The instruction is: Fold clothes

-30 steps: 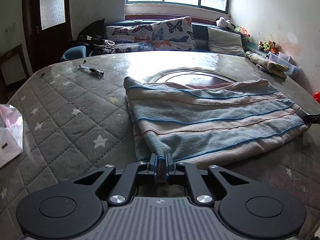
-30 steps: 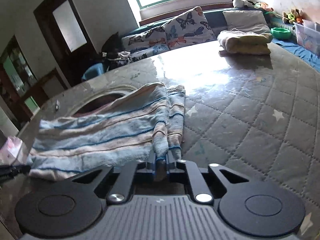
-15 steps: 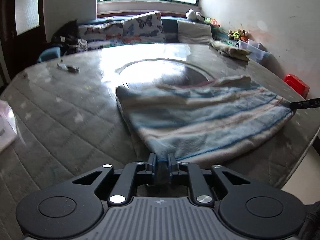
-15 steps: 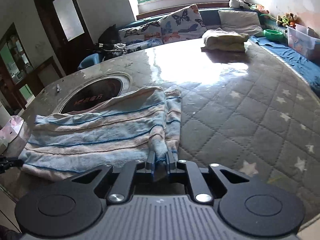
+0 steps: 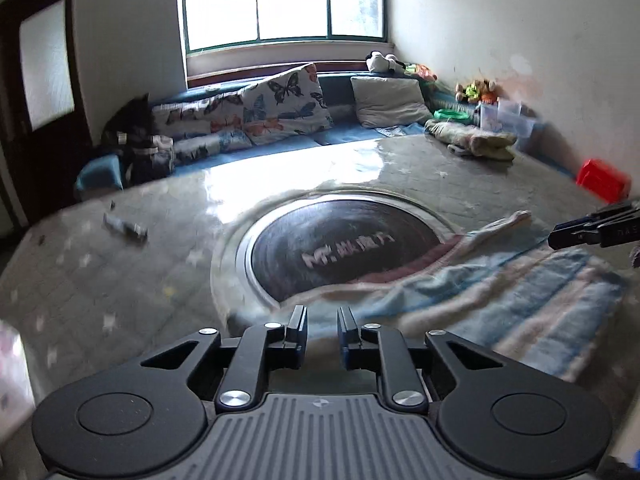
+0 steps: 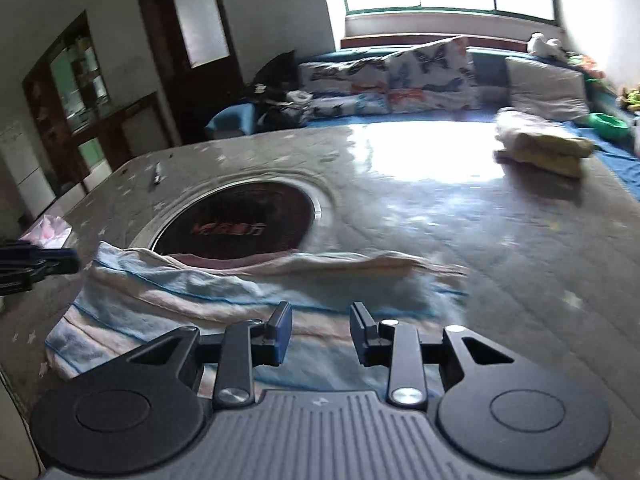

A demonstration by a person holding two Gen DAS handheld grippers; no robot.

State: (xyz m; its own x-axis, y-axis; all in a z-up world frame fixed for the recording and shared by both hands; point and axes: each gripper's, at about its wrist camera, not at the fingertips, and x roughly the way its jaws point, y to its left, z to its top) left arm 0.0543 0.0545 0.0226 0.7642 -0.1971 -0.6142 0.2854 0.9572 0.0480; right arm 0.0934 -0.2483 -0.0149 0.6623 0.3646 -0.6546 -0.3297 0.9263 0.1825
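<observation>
**A:** Quick, what's the surface & room like?

**B:** Big round table (image 5: 120, 280) w/ a grey quilted star-print cover, glossy under window glare. Dark round inset plate (image 5: 344, 252) in the middle, white lettering on it. At 12 o'clock past the table: window (image 5: 284, 0), blue bench w/ butterfly cushions (image 5: 284, 104) & a plain grey one. Dark door (image 6: 196, 32) at 10–11 in my right cam. Yellowish folded bundle (image 6: 540, 144) on the far table edge at 1–2. Red box (image 5: 602, 178) at 3 in left cam. Small dark item (image 5: 124, 228) on the cover at 10.

**A:** Where's the garment?

**B:** Striped blue/white/pink cloth (image 6: 240, 300) lies flat on the near side, its far edge overlapping the plate rim. In left cam it's at 3–4 o'clock.

**A:** Your claws?

**B:** My left gripper (image 5: 322, 328): fingers parted, nothing between them. My right gripper (image 6: 320, 332): spread wider, empty too, hovering over the cloth's near edge.

**A:** Vs. 0.5 s ago?

**B:** Back then both were pinched on the cloth's near corners. Now both have let go & lifted; plate is more uncovered, frames blurrier.
</observation>
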